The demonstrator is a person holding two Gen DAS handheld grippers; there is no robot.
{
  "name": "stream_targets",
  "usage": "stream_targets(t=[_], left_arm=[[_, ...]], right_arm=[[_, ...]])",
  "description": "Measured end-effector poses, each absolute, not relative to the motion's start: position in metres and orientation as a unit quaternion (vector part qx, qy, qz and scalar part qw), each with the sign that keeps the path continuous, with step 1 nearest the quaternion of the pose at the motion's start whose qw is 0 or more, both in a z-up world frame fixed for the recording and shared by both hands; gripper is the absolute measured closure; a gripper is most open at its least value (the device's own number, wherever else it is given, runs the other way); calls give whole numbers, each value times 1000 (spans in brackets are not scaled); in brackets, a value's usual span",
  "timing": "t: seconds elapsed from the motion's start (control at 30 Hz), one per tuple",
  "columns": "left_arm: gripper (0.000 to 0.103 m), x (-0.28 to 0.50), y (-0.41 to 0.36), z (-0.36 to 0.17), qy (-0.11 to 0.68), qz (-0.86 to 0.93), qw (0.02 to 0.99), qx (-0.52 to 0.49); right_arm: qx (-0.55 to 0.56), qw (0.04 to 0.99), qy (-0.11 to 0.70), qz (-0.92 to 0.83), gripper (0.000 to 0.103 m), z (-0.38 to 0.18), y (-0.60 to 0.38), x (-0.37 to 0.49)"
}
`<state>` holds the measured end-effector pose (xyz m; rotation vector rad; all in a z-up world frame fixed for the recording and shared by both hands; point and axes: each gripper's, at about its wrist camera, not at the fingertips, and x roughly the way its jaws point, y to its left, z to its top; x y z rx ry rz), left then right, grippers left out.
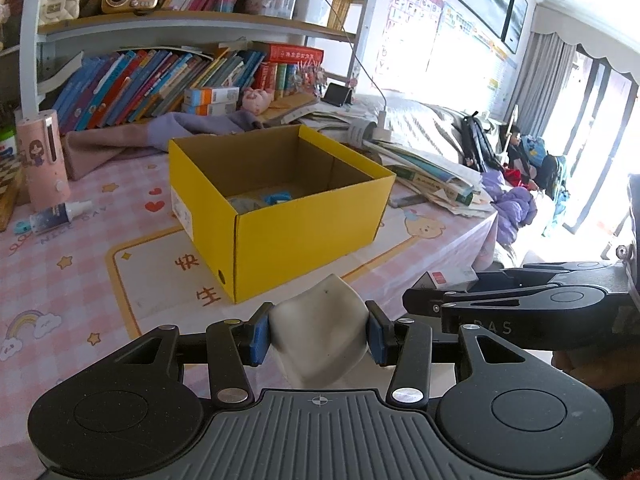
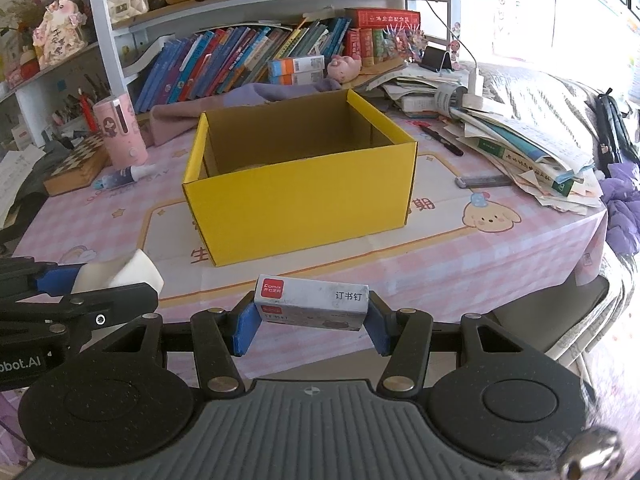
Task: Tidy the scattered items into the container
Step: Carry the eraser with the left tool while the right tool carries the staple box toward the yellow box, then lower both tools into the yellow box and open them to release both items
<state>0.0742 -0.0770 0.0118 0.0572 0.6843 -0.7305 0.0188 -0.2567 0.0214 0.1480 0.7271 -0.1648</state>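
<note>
An open yellow cardboard box [image 1: 304,224] stands on the pink tablecloth; it also shows in the right wrist view [image 2: 312,204]. A blue item [image 1: 277,197] and greyish things lie on its floor. My left gripper [image 1: 318,334] is shut on a white eraser-like block [image 1: 320,332], held in front of the box. My right gripper [image 2: 312,326] is shut on a small grey staples box [image 2: 312,300] with a red label, also held in front of the yellow box. The left gripper and its white block [image 2: 120,274] show at the left of the right wrist view.
A pink cylinder [image 2: 120,132], a small spray bottle [image 2: 124,176] and a chessboard [image 2: 76,164] sit left of the box. A black pen [image 2: 442,140], a grey lead case [image 2: 484,181] and a pile of books [image 2: 528,152] lie to its right. The table edge [image 2: 560,264] is near right.
</note>
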Motion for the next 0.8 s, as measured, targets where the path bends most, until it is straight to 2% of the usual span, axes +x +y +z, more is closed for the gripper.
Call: stream_targets(t=[0.8], left_arm=[[57,131,-110,29,269,-339,901,41]], right_arm=[[50,946,311,-72,51,38,-294,85]])
